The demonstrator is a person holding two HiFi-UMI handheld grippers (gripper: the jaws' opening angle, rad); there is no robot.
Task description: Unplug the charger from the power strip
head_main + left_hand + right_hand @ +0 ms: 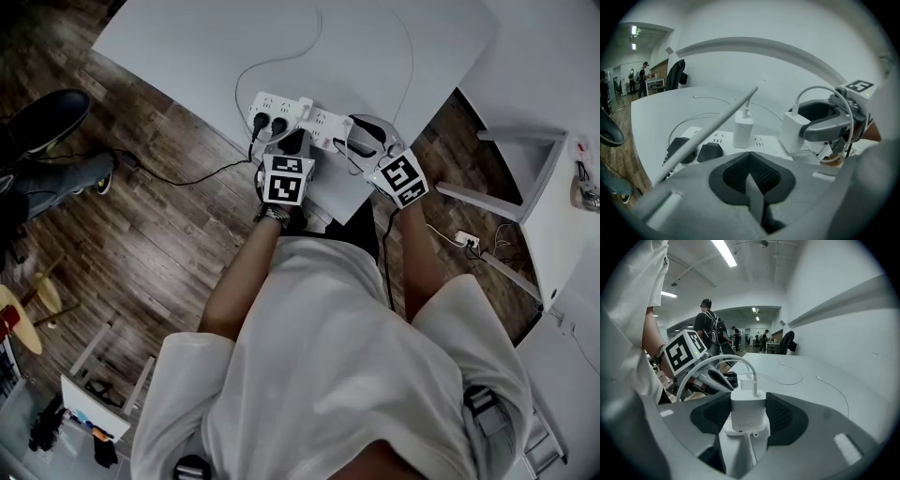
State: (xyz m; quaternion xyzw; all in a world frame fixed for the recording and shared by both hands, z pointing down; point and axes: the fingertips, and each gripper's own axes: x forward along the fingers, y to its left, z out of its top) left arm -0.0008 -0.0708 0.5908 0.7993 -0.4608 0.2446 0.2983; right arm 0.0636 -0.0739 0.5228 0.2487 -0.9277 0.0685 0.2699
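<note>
The right gripper (749,422) is clamped on the white charger (748,408), which stands upright at the right end of the power strip (298,116) on the white table (178,47). The left gripper (752,185), jaws together with nothing between them, sits just beside the strip's near edge.

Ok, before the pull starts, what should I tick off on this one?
1. Grip of the right claw on the white block charger: ok, clamped.
2. Charger seated on the white power strip, not yet pulled: ok.
3. Bracing of the strip by the left claw: cannot tell; it is shut, empty, close to the strip.
4. Freedom of the white cable from the charger's top: cannot tell; it arcs over the right claw.
5. Clearance: slim white charger and black plugs stand apart from the right claw: ok.
</note>
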